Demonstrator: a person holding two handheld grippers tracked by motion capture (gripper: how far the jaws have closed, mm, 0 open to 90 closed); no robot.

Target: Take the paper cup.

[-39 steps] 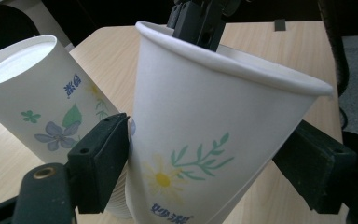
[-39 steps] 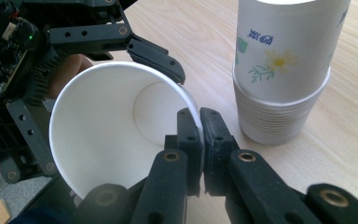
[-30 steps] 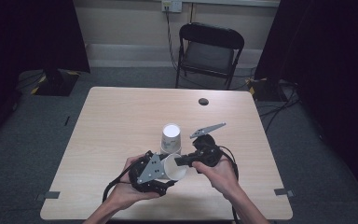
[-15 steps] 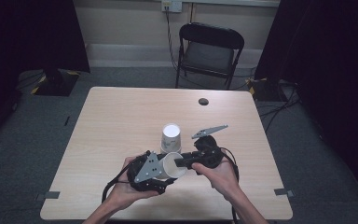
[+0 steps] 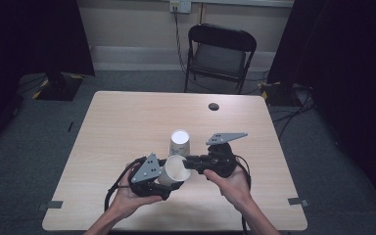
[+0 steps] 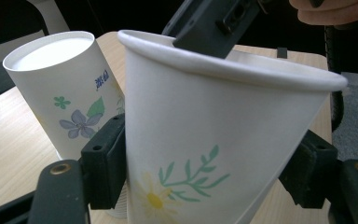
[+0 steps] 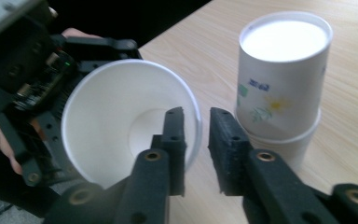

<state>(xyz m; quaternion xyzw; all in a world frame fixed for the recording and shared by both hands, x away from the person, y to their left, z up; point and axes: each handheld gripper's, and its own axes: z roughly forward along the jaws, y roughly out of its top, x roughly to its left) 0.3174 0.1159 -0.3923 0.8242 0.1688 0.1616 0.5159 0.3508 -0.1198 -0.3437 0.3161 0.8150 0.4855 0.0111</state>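
Left gripper [image 5: 164,176] clamps the paper cup [image 5: 175,170] at the table's [image 5: 127,122] six o'clock; right gripper [image 7: 196,135] straddles its rim, jaws just closing, pads not visibly pressing. The left gripper view alone reveals the cup's flower print.

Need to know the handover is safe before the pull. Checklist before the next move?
1. Left gripper pads on both sides of the held cup, jaws just eased open slightly: ok.
2. Right gripper straddles its rim, one jaw inside, one outside: ok.
3. Right pads clamped on the wall: not ok; a gap shows, jaws just been closing.
4. Cup stack upright on the table: ok.
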